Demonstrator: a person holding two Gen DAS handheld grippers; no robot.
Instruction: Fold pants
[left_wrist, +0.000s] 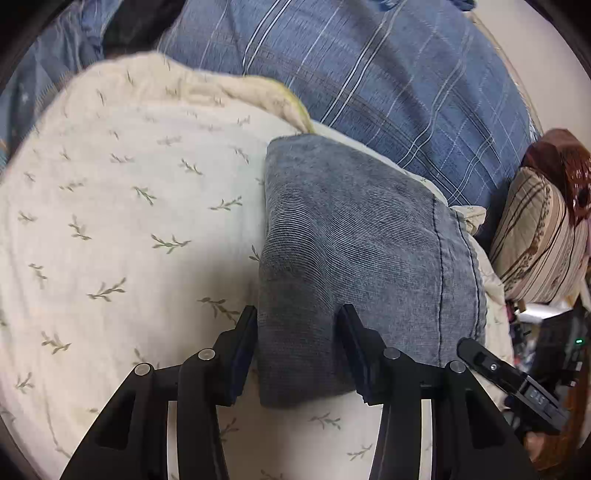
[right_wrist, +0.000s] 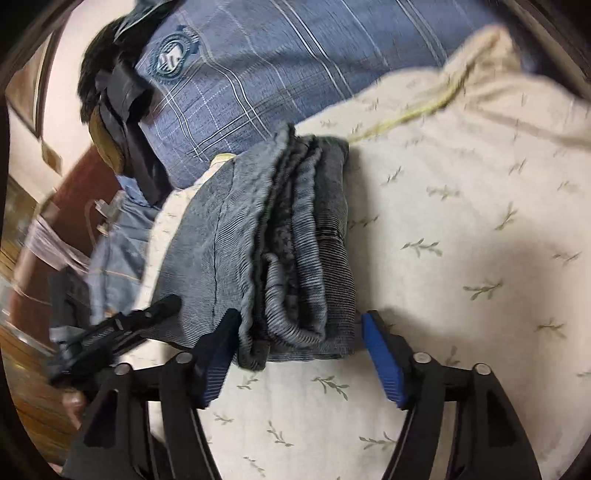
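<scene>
The folded grey-blue corduroy pants (left_wrist: 351, 229) lie as a thick bundle on the cream leaf-print bedspread (left_wrist: 129, 221). In the left wrist view my left gripper (left_wrist: 297, 310) straddles the bundle's near left corner. The cloth fills the gap between its jaws, and I see no pinch or lift. In the right wrist view the pants (right_wrist: 295, 229) show their stacked folded edges. My right gripper (right_wrist: 301, 315) stands open around the near end, with a clear gap at its blue right pad (right_wrist: 384, 362). Each view shows a black part of the other gripper at its side.
A blue plaid duvet (left_wrist: 369, 74) is heaped just behind the pants. A striped brown pillow (left_wrist: 535, 236) and a dark wooden bed frame (left_wrist: 565, 166) are at the right edge. In the right wrist view, dark cloth items (right_wrist: 118, 110) and the bedspread's edge (right_wrist: 162, 229) lie to the left.
</scene>
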